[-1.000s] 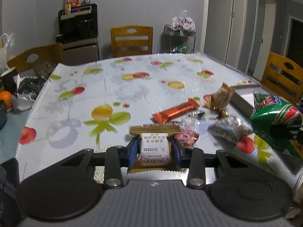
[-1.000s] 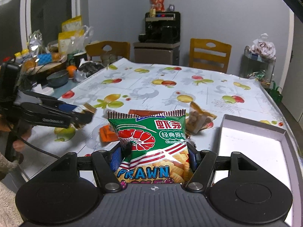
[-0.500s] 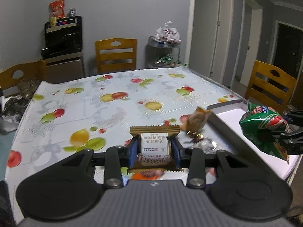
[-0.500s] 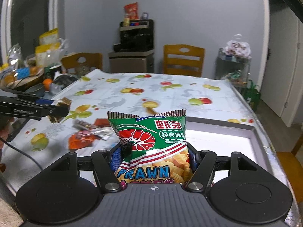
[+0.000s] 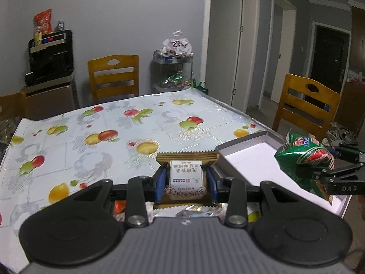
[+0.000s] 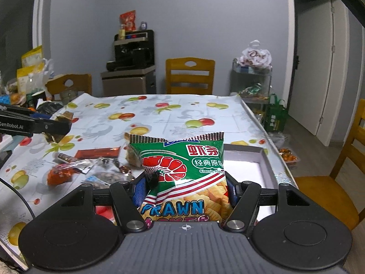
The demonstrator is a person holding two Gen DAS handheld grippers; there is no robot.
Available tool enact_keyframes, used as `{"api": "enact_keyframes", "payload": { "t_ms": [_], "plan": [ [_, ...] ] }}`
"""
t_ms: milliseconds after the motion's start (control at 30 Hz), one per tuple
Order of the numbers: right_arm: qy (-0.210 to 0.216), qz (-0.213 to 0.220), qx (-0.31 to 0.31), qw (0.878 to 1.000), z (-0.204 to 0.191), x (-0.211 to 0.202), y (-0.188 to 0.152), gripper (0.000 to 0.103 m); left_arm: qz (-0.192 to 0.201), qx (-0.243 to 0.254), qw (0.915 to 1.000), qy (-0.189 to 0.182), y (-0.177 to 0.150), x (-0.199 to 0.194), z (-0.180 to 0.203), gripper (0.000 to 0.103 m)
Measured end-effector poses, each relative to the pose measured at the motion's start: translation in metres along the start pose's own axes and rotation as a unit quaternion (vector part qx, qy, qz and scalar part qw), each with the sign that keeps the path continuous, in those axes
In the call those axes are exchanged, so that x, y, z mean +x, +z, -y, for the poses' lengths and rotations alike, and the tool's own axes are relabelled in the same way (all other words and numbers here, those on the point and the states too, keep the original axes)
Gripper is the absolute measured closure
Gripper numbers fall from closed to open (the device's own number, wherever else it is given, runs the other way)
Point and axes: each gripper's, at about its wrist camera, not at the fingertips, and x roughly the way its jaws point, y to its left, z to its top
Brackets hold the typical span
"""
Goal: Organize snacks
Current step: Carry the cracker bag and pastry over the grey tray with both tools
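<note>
Above the fruit-print tablecloth [image 5: 109, 123], the left gripper [image 5: 186, 180] clamps a brown-wrapped pastry [image 5: 186, 178] beside the grey tray [image 5: 251, 157] while the right gripper [image 6: 186, 189] pinches a prawn cracker bag [image 6: 182, 173] over it, so both may collide.

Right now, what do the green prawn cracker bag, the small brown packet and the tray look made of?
Prawn cracker bag: glossy printed plastic film, crinkled, with a serrated sealed top.
Brown packet: thin foil-like wrapper with zigzag ends and a white printed label, probably plastic film.
Tray: matte grey walls, white floor; looks like cardboard, though I can't be sure.
</note>
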Motion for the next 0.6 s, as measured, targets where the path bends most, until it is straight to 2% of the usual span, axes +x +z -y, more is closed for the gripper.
{"api": "enact_keyframes", "payload": {
  "t_ms": [600],
  "plan": [
    [-0.038,0.007,0.031,0.999,0.036,0.019,0.012,0.038,0.001,0.053,0.9977,-0.044,0.038,0.068,0.071,0.067]
  ]
}}
